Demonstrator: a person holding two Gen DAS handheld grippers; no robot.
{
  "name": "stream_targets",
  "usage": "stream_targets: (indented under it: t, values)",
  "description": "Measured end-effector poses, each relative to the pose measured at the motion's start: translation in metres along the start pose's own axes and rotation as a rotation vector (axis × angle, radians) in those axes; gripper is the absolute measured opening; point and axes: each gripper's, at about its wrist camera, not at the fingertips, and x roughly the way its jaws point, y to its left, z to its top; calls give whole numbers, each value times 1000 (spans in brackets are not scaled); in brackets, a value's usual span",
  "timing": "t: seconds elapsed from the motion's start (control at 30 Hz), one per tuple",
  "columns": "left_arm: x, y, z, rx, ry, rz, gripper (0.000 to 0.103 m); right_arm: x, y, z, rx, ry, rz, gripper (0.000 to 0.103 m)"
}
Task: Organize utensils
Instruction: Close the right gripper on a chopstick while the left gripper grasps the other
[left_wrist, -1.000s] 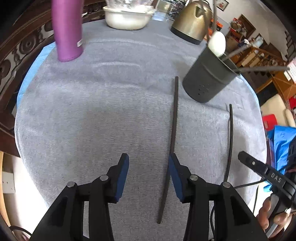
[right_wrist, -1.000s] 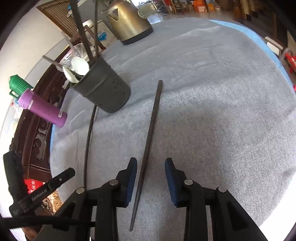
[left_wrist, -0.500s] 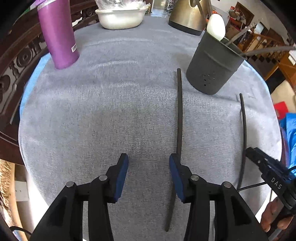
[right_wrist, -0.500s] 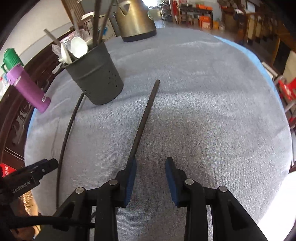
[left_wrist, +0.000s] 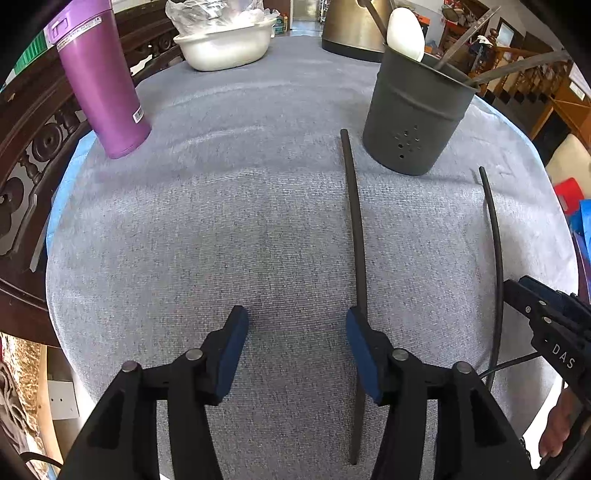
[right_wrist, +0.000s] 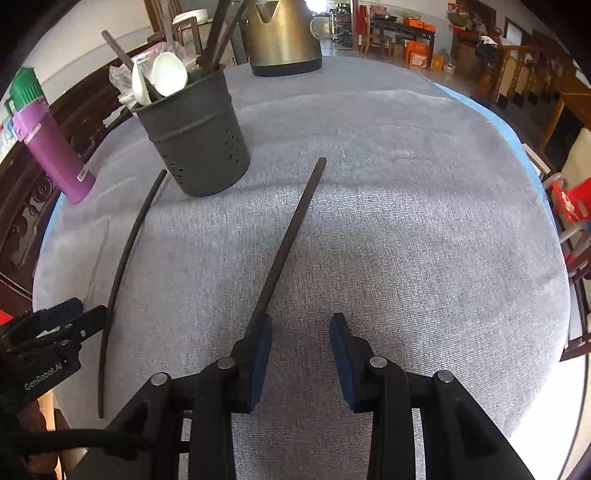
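Purple bottle (left_wrist: 103, 79): stands upright at far left on the surface (left_wrist: 258, 229); its label is too small to read.
Left claw (left_wrist: 295, 345): spread, its jaws just opened wider, nothing between them.
Chopstick (left_wrist: 356, 236): lies flat just outside its right pad.
Risk: closing here would miss or roll it.
Utensil holder (left_wrist: 415, 122): upright beyond.
Right claw (right_wrist: 301, 352): spread, empty; a second chopstick (right_wrist: 288, 236) lies by its left pad.
Writing: "DAS", "GenRobot.AI".

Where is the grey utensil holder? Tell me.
Left wrist view, upper right: the grey utensil holder stands upright on the cloth, between the far ends of two black chopsticks.
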Motion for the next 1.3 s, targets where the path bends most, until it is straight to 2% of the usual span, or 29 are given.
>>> stream_targets:
  t: [0.17,0.37,0.5,0.6,0.77,1.0,1.2,1.3]
  values:
    - [3,-3,3,10,-2,10,63,0,-2,1,2,16,22,36]
    - [7,-2,9,8,2,16,65,7,-17,20,101,36,108,36]
    - [15,7,19,-3,18,2,65,5,-24,36,130,9,132,36]
    - [19,18,32,-24,19,-16,65,2,-33,52,164,-26,143,36]
    - [20,28,61,-39,-39,-40,65,9,-48,74,238,-56,167,36]
    - [32,24,95,-3,-120,-96,65,28,-43,94,239,-108,163,34]
    - [48,25,120,-14,-120,-162,64,43,-43,102,233,-95,159,29]
    - [54,22,127,-5,-111,-180,57,48,-42,103,238,-83,161,27]
